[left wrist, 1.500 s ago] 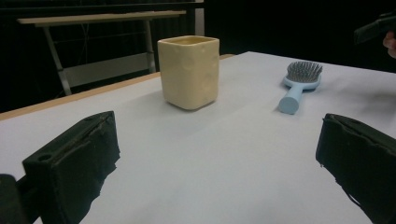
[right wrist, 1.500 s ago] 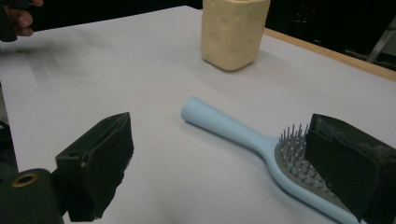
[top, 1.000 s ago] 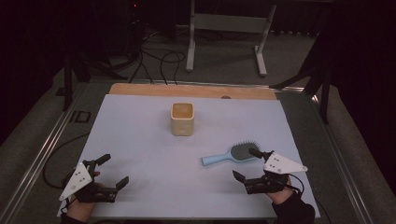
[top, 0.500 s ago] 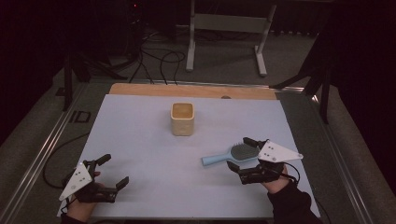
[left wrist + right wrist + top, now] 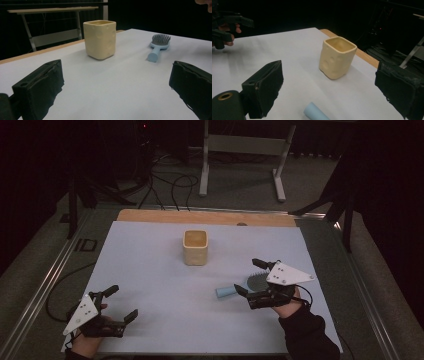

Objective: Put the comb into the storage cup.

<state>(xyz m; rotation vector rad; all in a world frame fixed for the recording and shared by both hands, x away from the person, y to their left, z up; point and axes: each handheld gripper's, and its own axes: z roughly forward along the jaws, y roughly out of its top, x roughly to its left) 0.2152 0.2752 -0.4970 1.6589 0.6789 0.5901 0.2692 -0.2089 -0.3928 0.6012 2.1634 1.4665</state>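
My right claw stood wide open over the hairbrush handle, gripping nothing.

One white table [image 5: 150,270] lay under everything, with one cream cup [image 5: 195,247] upright near its middle. My right claw [image 5: 250,278] hung above the one blue hairbrush [image 5: 239,288], whose bristled head pointed right and slipped out of sight under my grey plate and hand; its handle end poked out toward the cup, and from the right gripper view that handle end [image 5: 314,113] sat low between my spread jaws, cut off at the bottom edge. I could not tell whether a jaw touched it. My left claw [image 5: 121,303] rested well apart at the near left corner, jaws equally wide, empty. From there the whole hairbrush [image 5: 158,45] showed, just right of the cup [image 5: 100,39].
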